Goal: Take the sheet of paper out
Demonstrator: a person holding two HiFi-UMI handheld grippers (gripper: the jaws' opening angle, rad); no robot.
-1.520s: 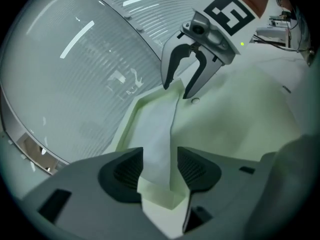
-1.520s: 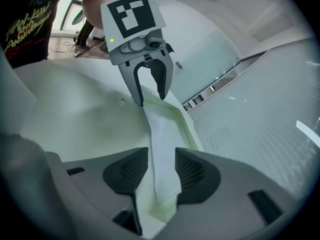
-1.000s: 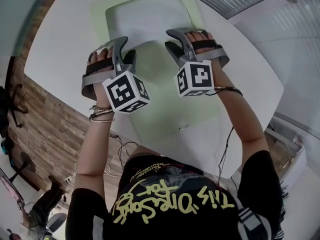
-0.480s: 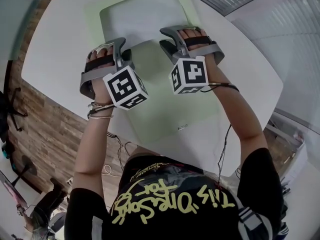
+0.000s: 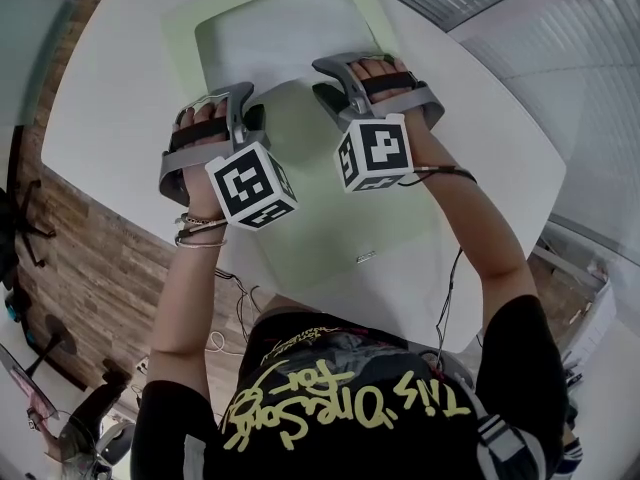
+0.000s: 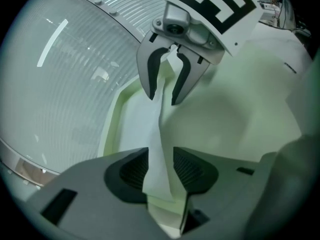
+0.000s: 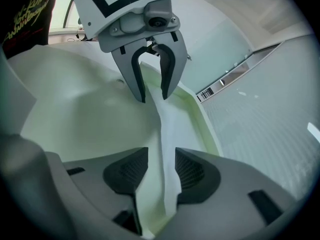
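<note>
A white sheet of paper lies in a pale green folder on the white table; its far part is uncovered. Both grippers stand at the sheet's near edge, side by side. In the left gripper view the sheet's raised edge runs between the jaws of my left gripper, which are closing, with a gap still at one pad. That same edge passes between the jaws of my right gripper and leans on one pad, clear of the other. In the head view the left gripper and right gripper face the sheet.
The round white table ends at the left over a wooden floor. The folder's green flap bulges up beside the jaws. Cables hang below the table's near edge.
Both hands have stayed at the sheet's near edge, drifting only slightly. The sheet and the folder lie as before.
</note>
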